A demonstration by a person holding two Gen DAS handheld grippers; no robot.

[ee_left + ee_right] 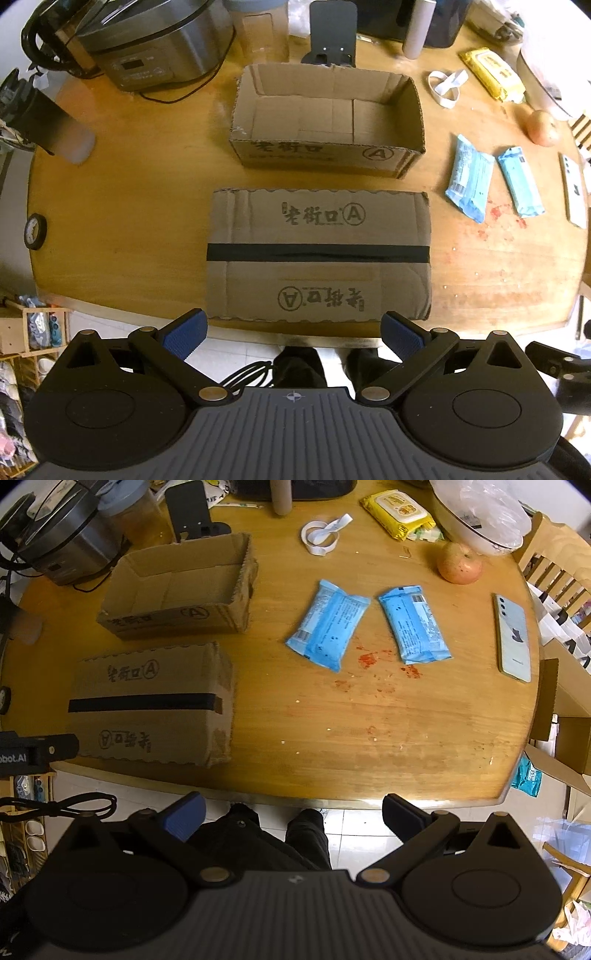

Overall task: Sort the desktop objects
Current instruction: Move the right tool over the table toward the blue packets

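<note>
An open cardboard box (327, 118) stands at the back of the wooden table; it also shows in the right wrist view (177, 590) and looks empty. In front of it lies a closed cardboard box (319, 254) sealed with black tape, also in the right wrist view (147, 705). Two blue tissue packs (328, 624) (413, 624) lie side by side on the table's right half; they also show in the left wrist view (469, 177) (521, 181). My left gripper (293, 332) is open and empty, just short of the closed box. My right gripper (293, 812) is open and empty, short of the table's front edge.
An apple (460, 566), a white phone (513, 637), a yellow wipes pack (400, 513), a white band (323, 535) and a covered bowl (480, 517) lie to the right. A rice cooker (147, 44), a kettle (48, 40) and a tape roll (35, 230) sit to the left.
</note>
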